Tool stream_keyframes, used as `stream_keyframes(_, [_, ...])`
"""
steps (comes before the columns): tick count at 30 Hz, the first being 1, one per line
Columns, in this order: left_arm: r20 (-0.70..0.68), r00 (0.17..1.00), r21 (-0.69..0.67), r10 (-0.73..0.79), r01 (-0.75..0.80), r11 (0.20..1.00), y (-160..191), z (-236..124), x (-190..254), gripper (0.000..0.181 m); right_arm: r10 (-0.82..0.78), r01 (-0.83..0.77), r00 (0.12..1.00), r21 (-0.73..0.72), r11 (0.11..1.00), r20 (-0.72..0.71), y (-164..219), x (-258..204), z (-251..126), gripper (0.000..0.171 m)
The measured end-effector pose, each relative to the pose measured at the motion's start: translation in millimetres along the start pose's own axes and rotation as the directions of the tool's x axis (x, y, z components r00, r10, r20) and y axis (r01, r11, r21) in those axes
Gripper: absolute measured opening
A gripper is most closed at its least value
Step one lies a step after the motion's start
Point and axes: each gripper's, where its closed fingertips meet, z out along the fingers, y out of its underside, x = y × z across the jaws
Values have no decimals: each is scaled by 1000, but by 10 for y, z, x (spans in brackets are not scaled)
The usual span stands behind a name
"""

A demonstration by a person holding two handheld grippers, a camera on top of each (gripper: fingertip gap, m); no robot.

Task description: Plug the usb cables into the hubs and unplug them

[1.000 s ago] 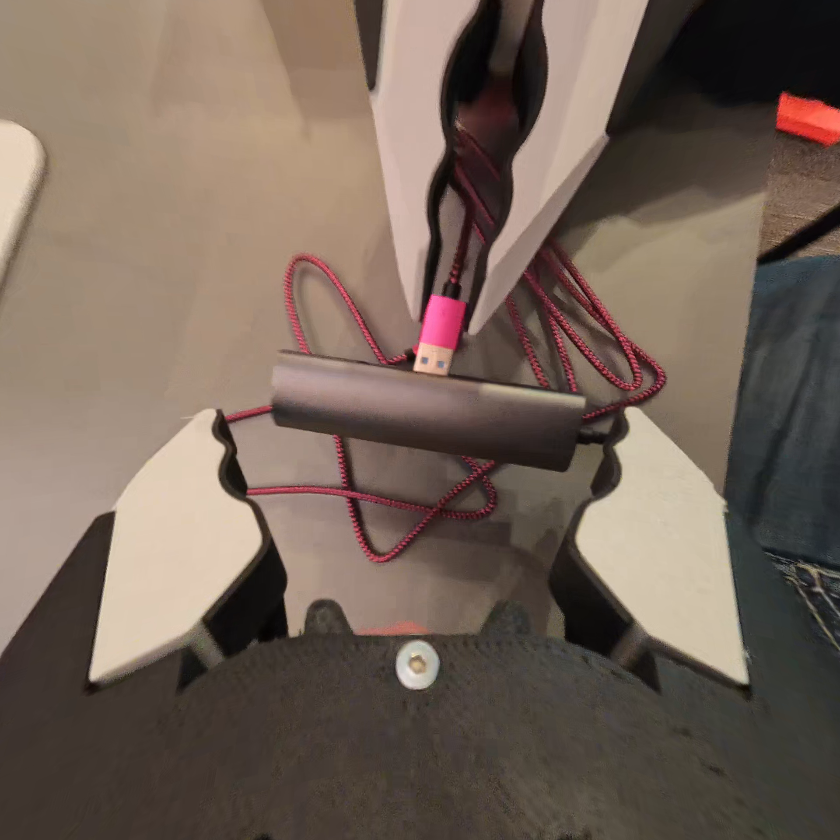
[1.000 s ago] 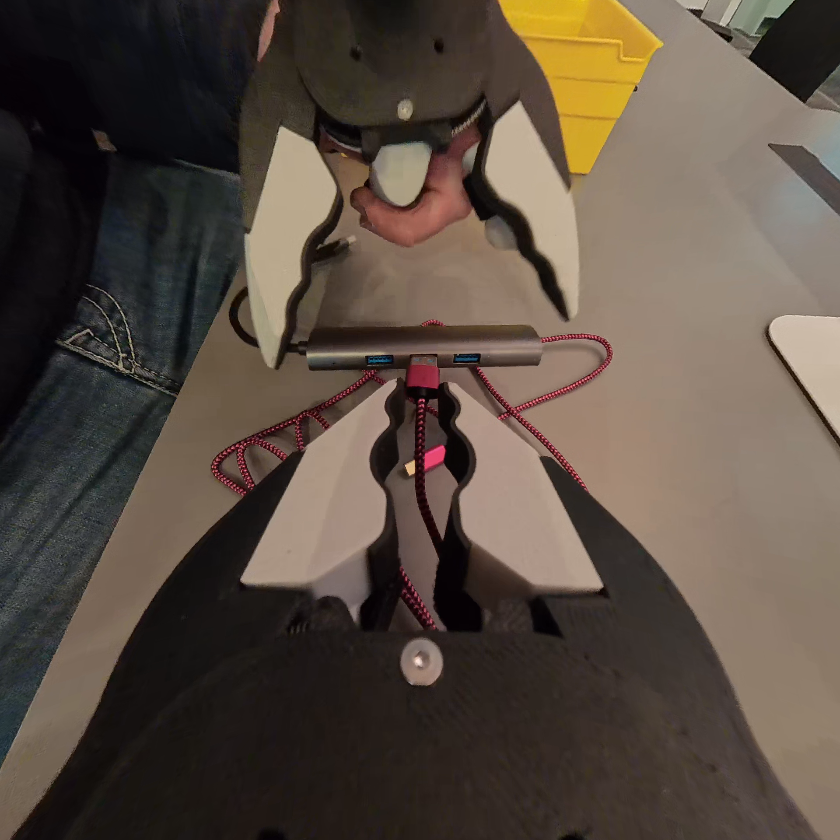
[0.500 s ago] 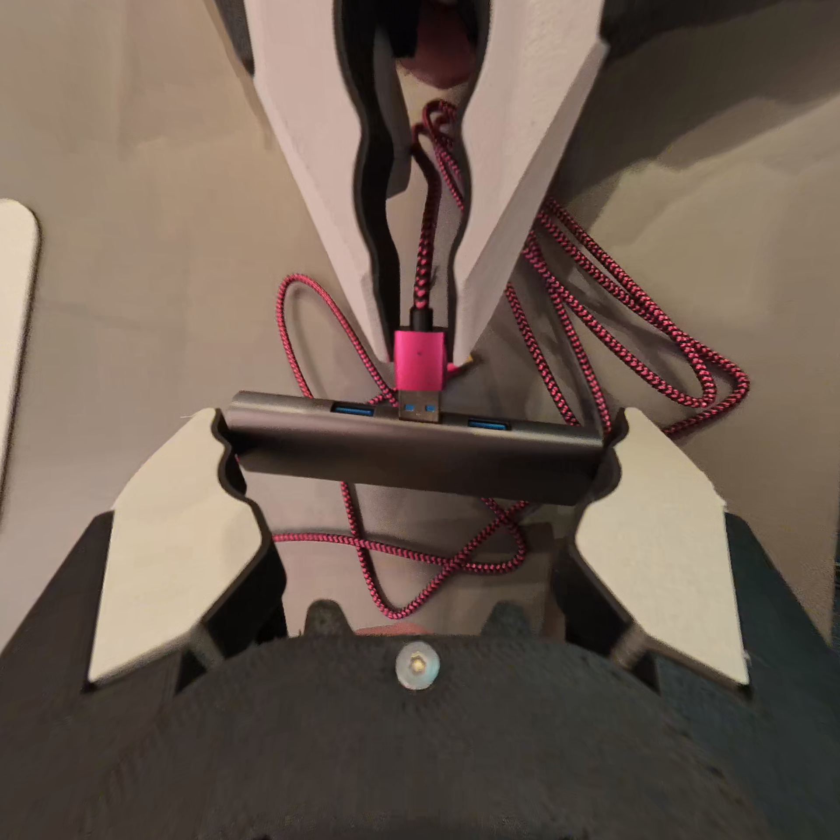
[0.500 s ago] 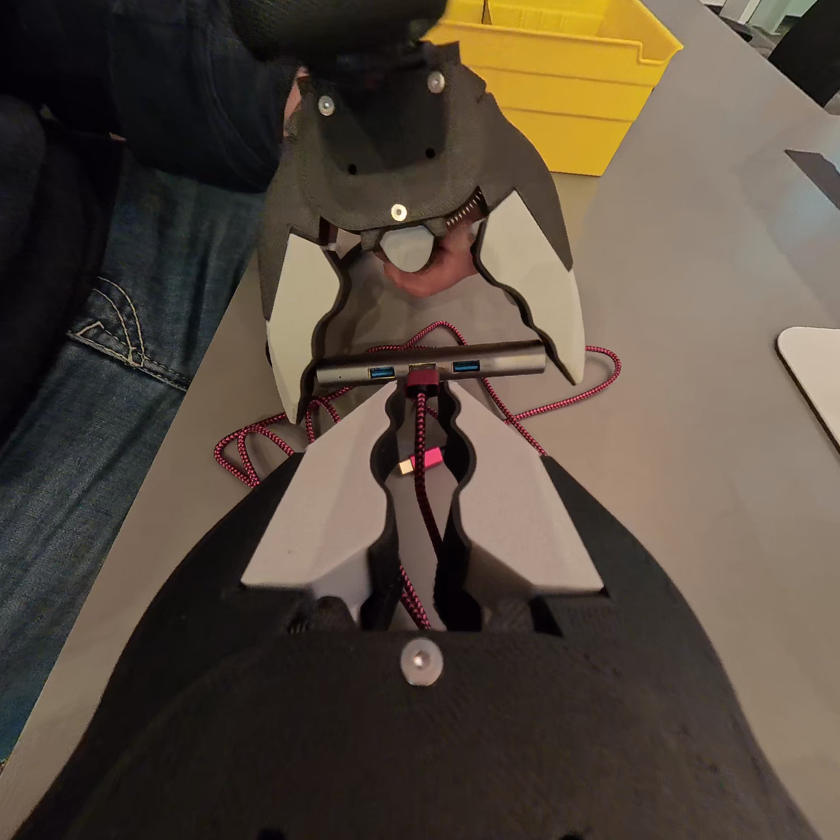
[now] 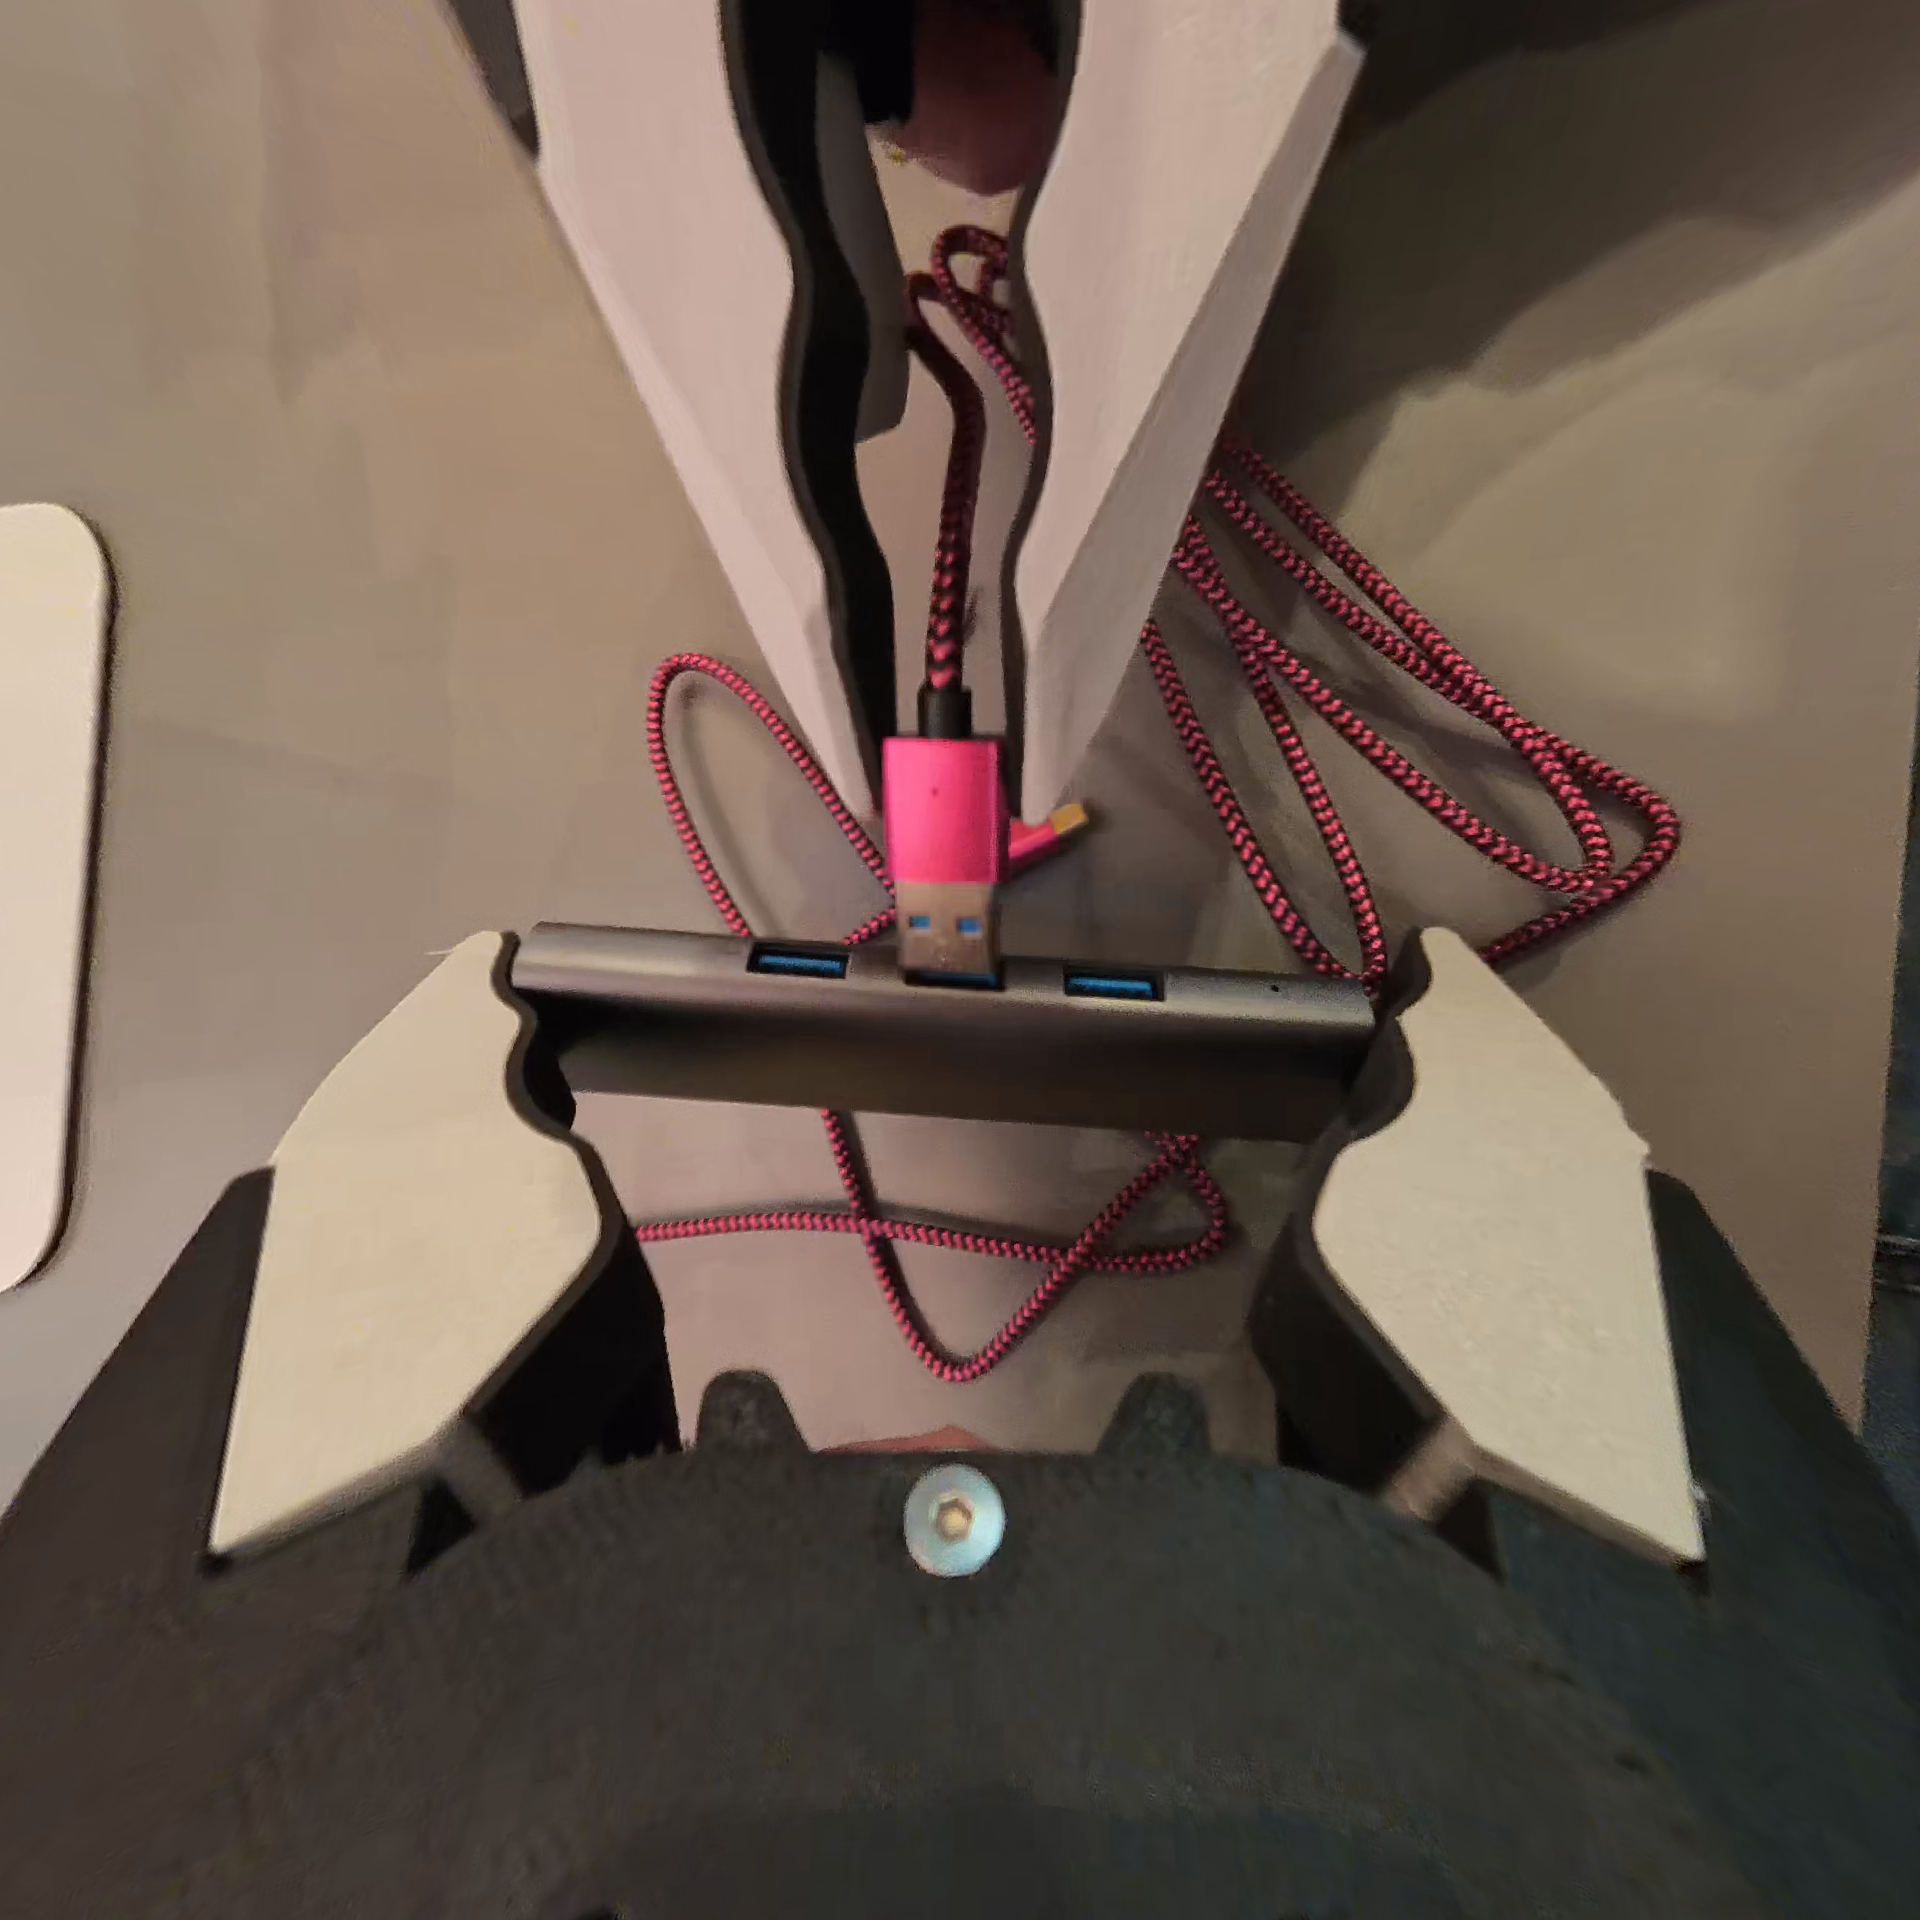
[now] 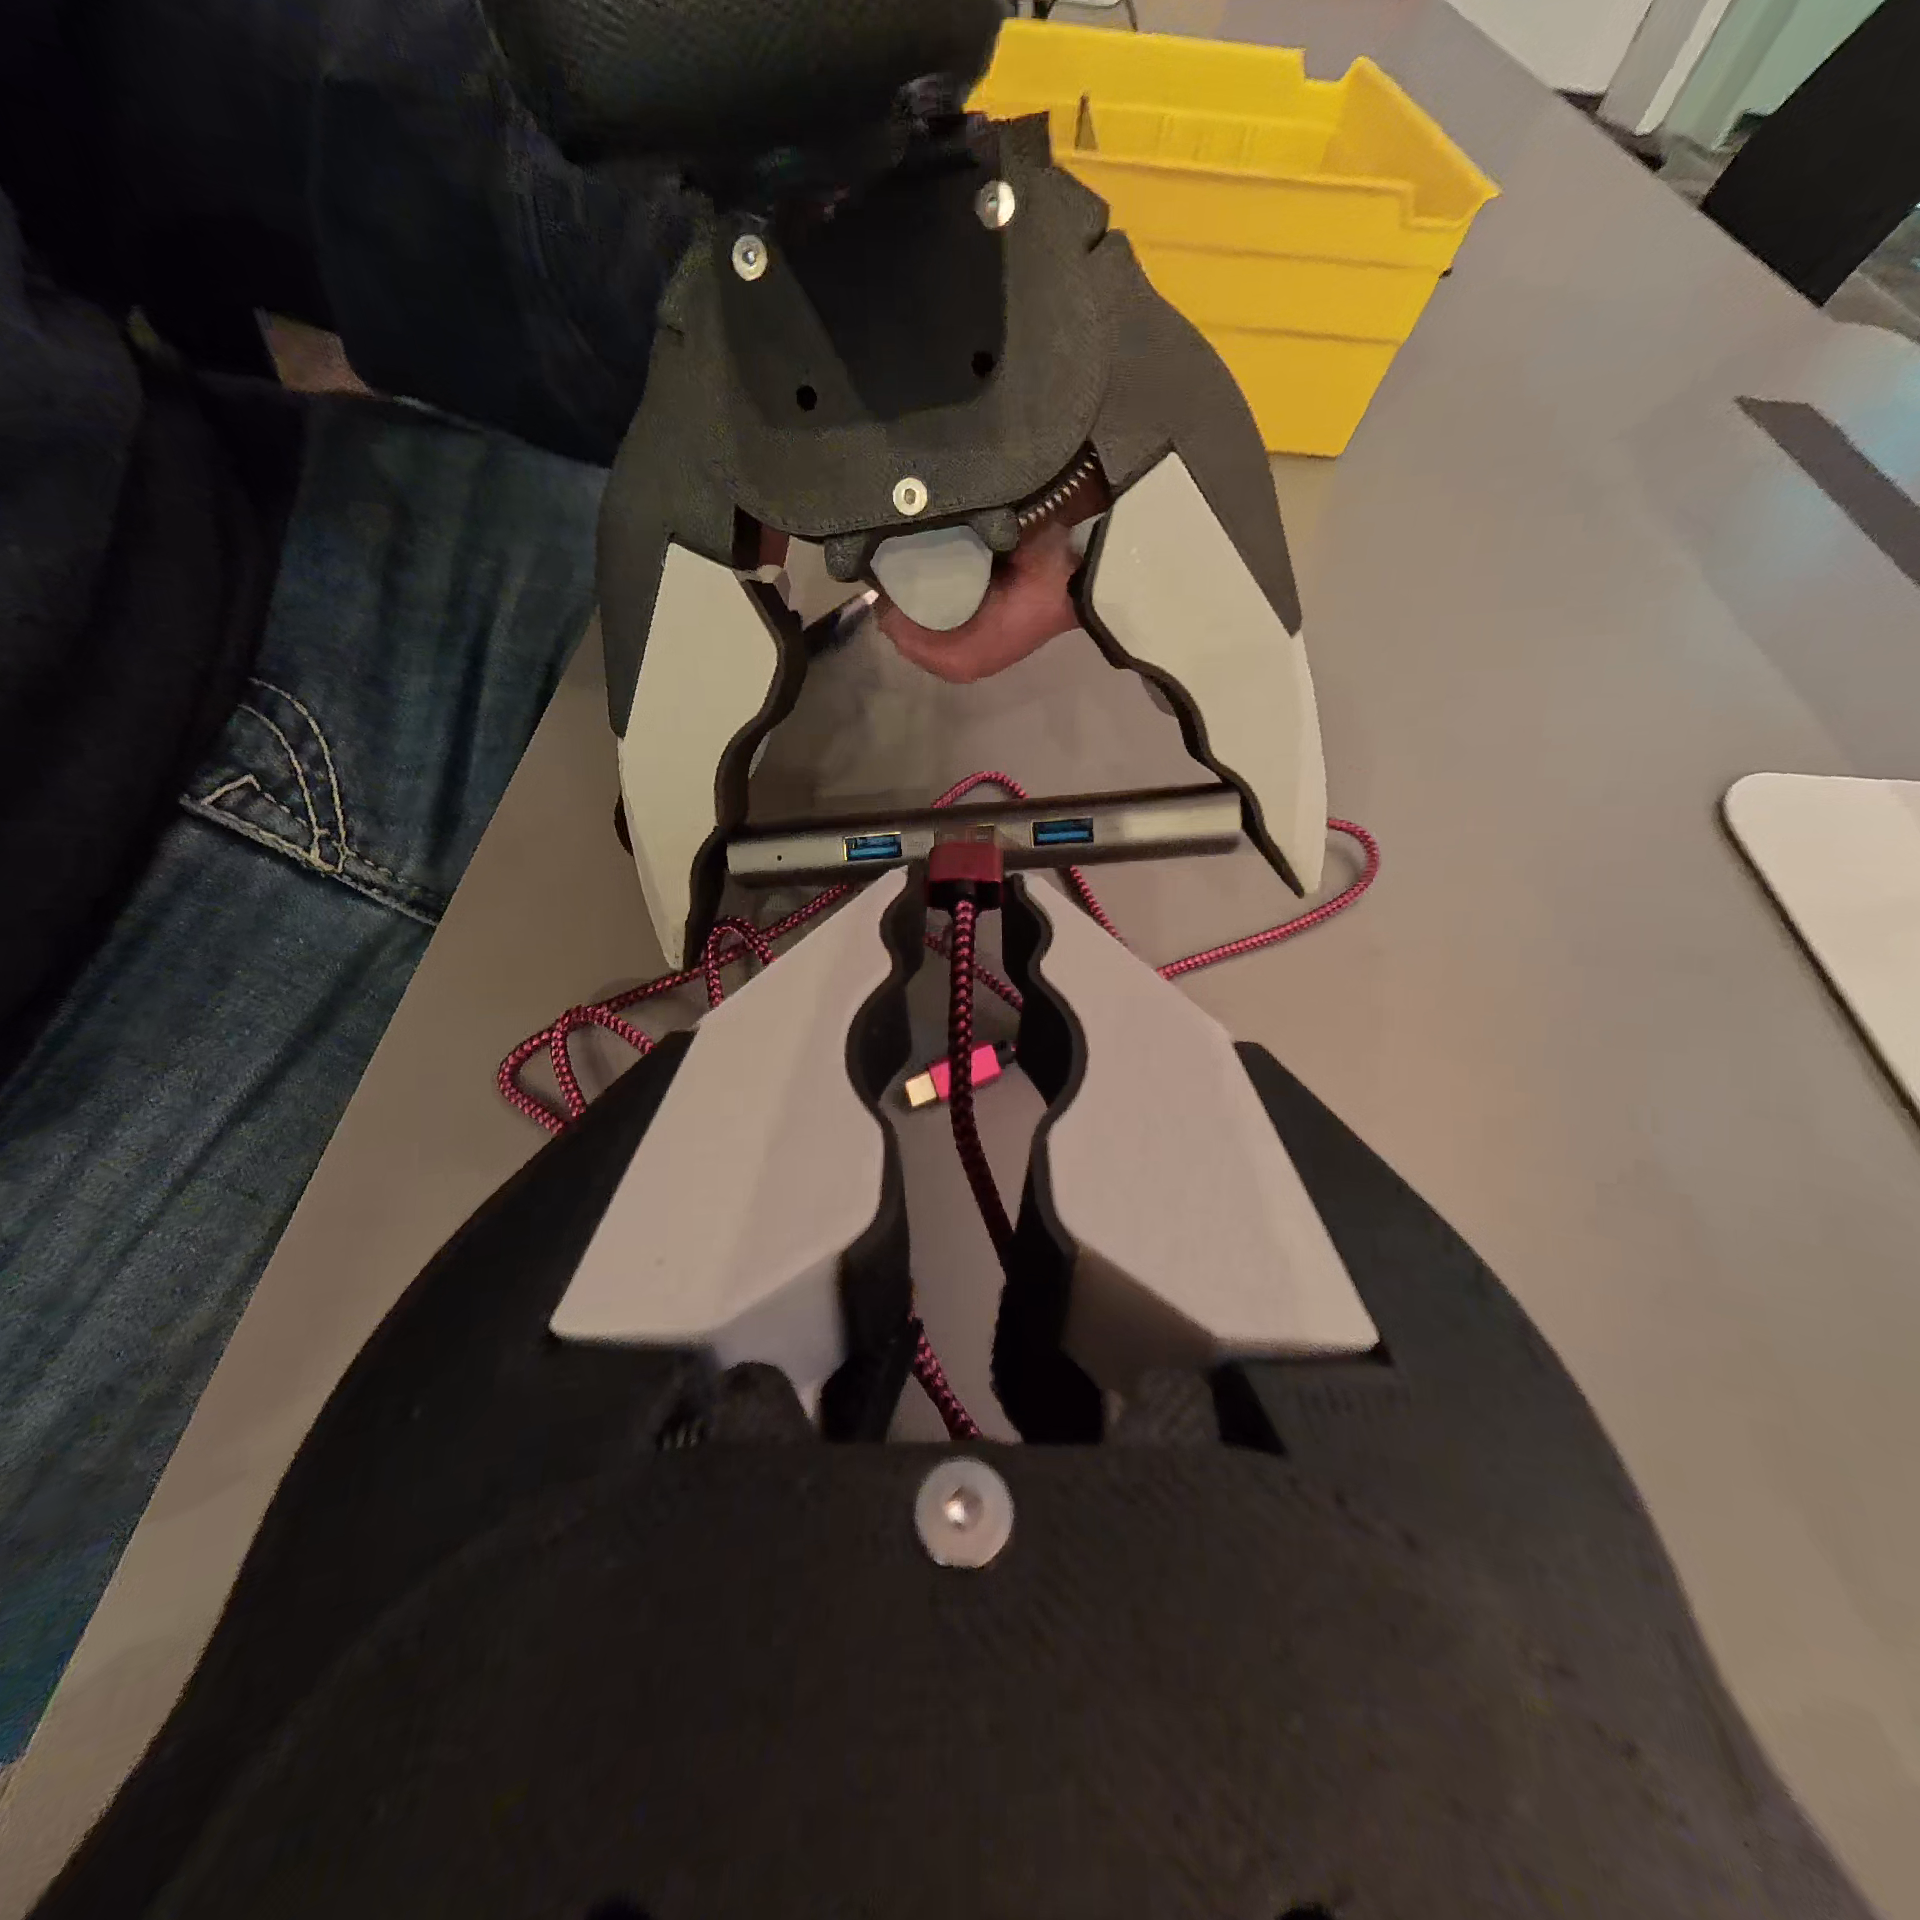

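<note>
A dark grey USB hub (image 5: 935, 1049) with blue ports is clamped end to end by my left gripper (image 5: 956, 940), a little above the grey table. My right gripper (image 6: 961, 883) is shut on the pink USB plug (image 5: 943, 805) of a red-black braided cable (image 5: 1403, 748). The plug's metal tip sits at the hub's middle port, with much of the shell showing, and I cannot tell how deep it is. The hub (image 6: 1132, 826) and plug (image 6: 964, 860) also show in the right wrist view. The cable's small other plug (image 6: 961, 1081) lies loose on the table.
A yellow bin (image 6: 1247, 260) stands behind the left gripper. A white pad (image 6: 1829, 914) lies at the right, and shows in the left wrist view (image 5: 42, 883). A person's jeans leg (image 6: 208, 987) runs along the table's left edge. Cable loops lie under and around the hub. Left and right tips are no more than a few centimetres apart.
My left gripper has come down around the hub and closed on its two ends. My right gripper has stayed shut on the plug at the middle port.
</note>
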Motion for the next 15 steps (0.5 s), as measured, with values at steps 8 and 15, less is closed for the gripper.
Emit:
stream_keyframes(8, [-1, 999, 23, -35, 35, 999, -49, -31, -3, 143, -47, 46, 997, -28, 999, -55, -29, 25, 18, 13])
stream_keyframes(15, [-19, 999, -71, -33, 31, 997, 74, 4, 15, 143, -75, 67, 996, -152, 986, -50, 40, 4, 13, 12])
